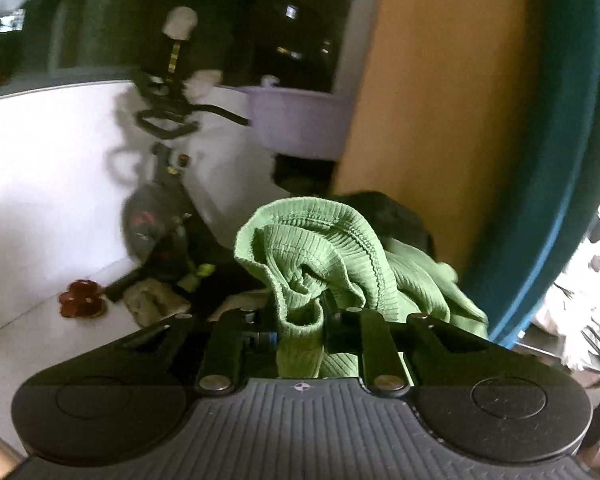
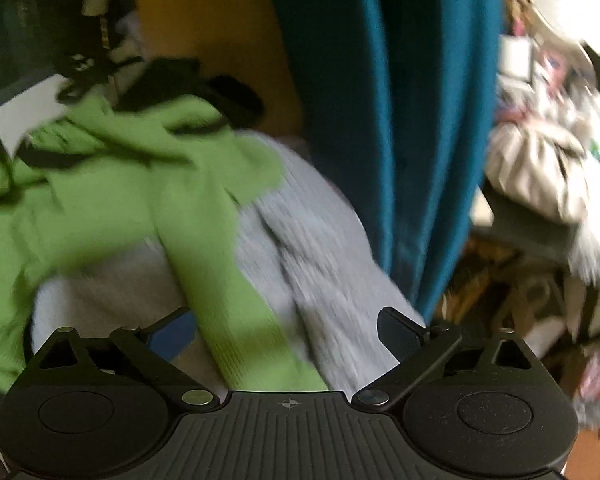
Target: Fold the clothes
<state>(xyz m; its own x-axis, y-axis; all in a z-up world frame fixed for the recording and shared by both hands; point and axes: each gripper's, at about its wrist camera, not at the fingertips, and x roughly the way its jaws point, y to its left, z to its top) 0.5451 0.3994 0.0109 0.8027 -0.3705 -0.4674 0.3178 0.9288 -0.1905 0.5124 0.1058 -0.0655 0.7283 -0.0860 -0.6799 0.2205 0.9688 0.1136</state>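
The green ribbed garment [image 1: 320,264] bunches over the left claw [image 1: 300,322], hiding its fingertips. In the right wrist view motion blur smears the same garment [image 2: 112,184], the grey knit [image 2: 312,248] beneath it and the clutter [image 2: 548,152] at far right beyond recognition. The teal curtain [image 2: 384,120] runs off the top edge.

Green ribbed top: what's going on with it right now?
A person is mid-fold with two handheld grippers. The left gripper is shut on a bunched edge of the green ribbed top, lifted clear. The right gripper is open, its fingers on either side of a strip of the same top that runs over a light grey knit garment. The right view is motion-blurred. Nothing is folded yet.
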